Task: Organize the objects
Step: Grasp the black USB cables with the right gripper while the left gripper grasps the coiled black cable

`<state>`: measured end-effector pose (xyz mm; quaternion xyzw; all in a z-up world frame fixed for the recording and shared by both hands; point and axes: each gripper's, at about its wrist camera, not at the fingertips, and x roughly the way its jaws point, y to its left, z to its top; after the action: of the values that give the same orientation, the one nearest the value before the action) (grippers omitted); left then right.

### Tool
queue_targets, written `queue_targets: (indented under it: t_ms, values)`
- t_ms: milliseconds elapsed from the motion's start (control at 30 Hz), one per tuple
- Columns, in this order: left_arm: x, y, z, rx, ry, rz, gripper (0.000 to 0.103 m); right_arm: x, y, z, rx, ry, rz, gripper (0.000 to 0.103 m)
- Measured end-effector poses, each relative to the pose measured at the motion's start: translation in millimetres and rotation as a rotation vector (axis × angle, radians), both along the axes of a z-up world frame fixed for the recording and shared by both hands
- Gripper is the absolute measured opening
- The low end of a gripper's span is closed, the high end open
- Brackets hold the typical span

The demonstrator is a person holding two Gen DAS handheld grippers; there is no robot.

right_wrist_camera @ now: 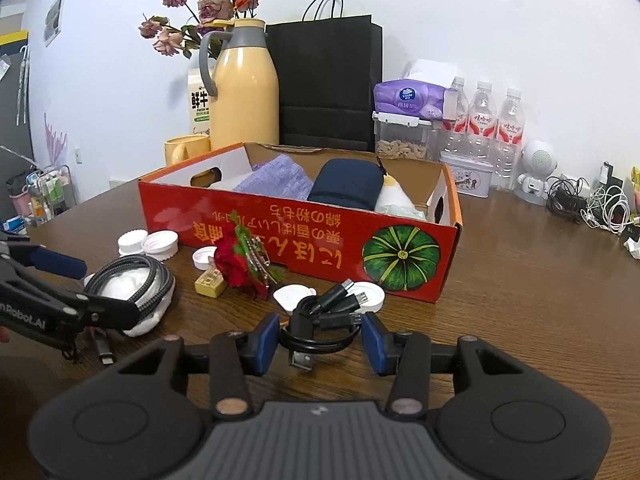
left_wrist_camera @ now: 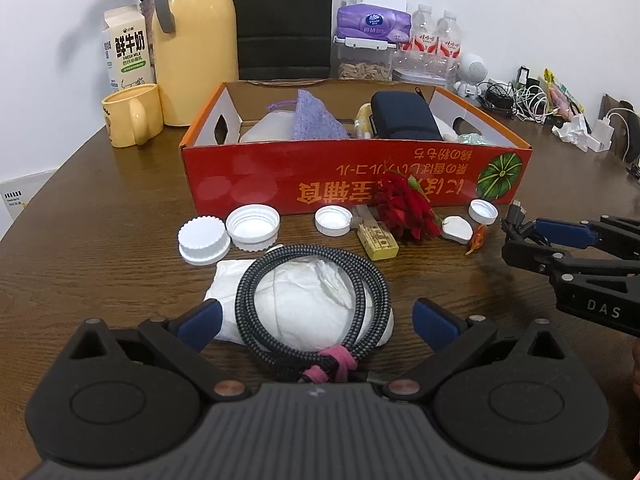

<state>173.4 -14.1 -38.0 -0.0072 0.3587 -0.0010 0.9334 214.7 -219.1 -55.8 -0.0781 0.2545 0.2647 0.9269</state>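
Lying before the box (left_wrist_camera: pixel 356 168): four white caps (left_wrist_camera: pixel 253 226), one braided cable (left_wrist_camera: pixel 312 304).

Left gripper (left_wrist_camera: pixel 316 320): angled down toward the tabletop (left_wrist_camera: pixel 100 240), jaws spread wide, pads clear of anything. Right gripper (right_wrist_camera: pixel 320 338): tilted down less steeply, jaws partly drawn in, blue pads (right_wrist_camera: pixel 267 342) pressing a small black cable bundle (right_wrist_camera: pixel 320 320) from both sides.
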Motion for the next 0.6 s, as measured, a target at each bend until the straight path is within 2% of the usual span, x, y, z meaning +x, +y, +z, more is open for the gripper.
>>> queue_targets:
  t_ms: [367,500,600]
  values:
    - [6.2,-1.6,-9.6,0.006,0.021,-0.032,0.103,-0.8,-1.5,0.0,0.004,-0.001,0.000,0.044]
    - [4.5,1.0,-8.8,0.002,0.010,-0.028,0.090,0.1,-0.6,-1.1,0.000,0.005,0.000,0.044]
    - [3.8,2.6,-8.8,-0.001,0.003,-0.028,0.089,0.6,-0.4,-1.5,0.000,0.008,0.000,0.044]
